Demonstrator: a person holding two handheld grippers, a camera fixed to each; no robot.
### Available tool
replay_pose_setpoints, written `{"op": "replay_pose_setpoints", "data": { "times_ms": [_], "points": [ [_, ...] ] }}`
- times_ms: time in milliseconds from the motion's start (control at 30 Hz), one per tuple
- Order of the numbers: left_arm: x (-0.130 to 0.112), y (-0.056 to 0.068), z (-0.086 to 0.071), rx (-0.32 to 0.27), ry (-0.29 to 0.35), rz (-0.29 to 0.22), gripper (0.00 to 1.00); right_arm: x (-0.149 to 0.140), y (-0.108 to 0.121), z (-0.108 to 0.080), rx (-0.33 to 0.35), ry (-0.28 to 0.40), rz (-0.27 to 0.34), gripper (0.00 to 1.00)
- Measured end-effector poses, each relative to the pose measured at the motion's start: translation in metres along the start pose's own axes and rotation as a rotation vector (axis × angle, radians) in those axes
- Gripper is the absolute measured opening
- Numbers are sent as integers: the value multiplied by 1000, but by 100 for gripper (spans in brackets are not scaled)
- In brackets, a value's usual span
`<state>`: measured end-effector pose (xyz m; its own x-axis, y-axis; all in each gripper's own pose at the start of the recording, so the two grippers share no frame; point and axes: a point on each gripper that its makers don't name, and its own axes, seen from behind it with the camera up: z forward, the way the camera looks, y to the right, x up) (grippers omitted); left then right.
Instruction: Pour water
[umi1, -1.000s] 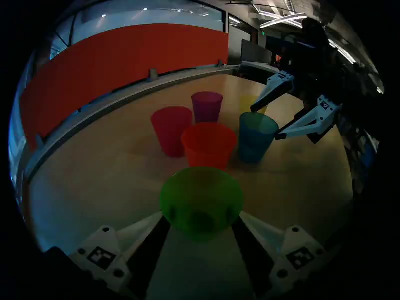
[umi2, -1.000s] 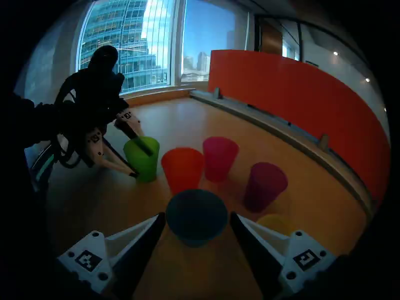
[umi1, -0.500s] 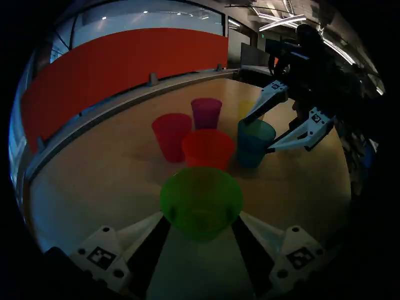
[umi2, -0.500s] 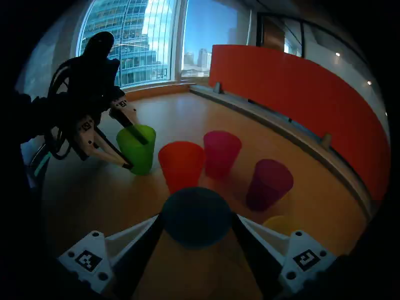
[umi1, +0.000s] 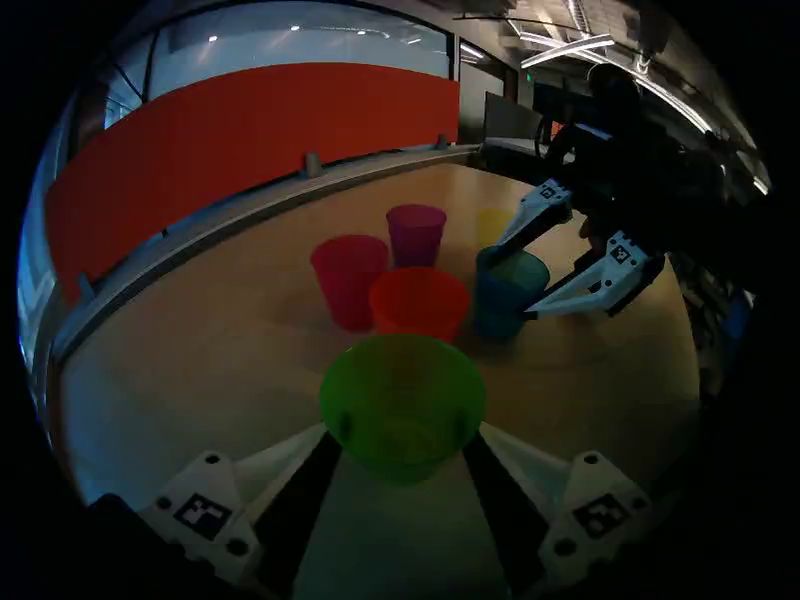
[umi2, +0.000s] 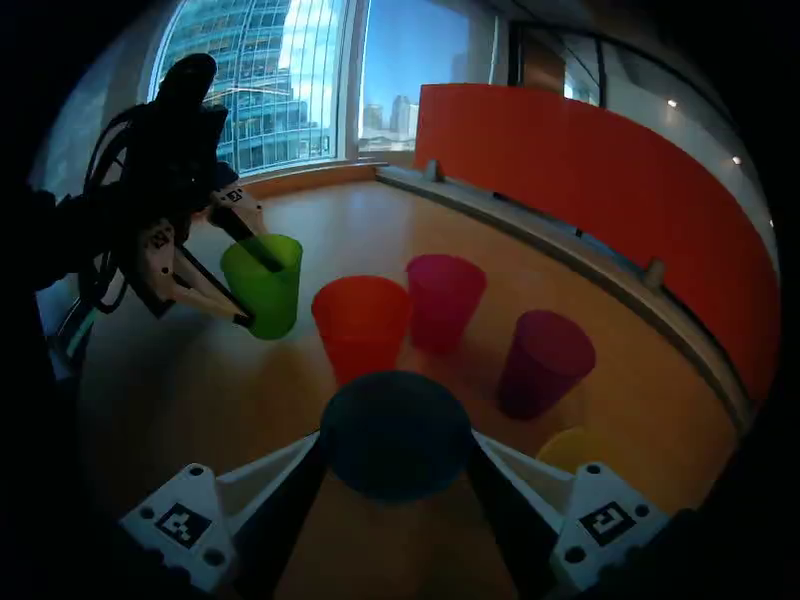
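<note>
Firmly, the left tool (umi1: 403, 437) was clenched on the green cup (umi1: 403, 400), its two white fingers pressing the cup's opposite sides. In the right gripper view that tool reached in from the left and sloped downward, held by a dark, backlit hand (umi2: 150, 190). The right tool (umi2: 395, 442) likewise grasped the blue cup (umi2: 395, 430) between both fingers. In the left gripper view it came in from the far right, also sloping down. Both cups were translucent, open-topped and roughly upright. Whether either held water, or rested on the worktop (umi1: 200, 340), could not be told. Between them stood a red cup (umi1: 418, 300). A pink cup (umi1: 348, 275) and a purple cup (umi1: 416, 230) stood farther off, toward the orange partition (umi1: 250, 120). A yellow cup (umi1: 492, 220) stood just beyond the blue one.
</note>
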<state>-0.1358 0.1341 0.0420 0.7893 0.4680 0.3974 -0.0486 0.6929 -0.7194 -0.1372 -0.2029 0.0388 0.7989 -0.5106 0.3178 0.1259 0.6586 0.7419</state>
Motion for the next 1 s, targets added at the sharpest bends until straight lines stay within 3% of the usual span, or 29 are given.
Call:
{"op": "replay_pose_setpoints", "data": {
  "times_ms": [400,1000],
  "points": [
    [10,1,-13,15,32,-4,80,4,-6,-13,-2,22,13,91],
    [63,15,-58,46,207,-18,80,57,-10,-76,-45,183,19,91]
  ]
}}
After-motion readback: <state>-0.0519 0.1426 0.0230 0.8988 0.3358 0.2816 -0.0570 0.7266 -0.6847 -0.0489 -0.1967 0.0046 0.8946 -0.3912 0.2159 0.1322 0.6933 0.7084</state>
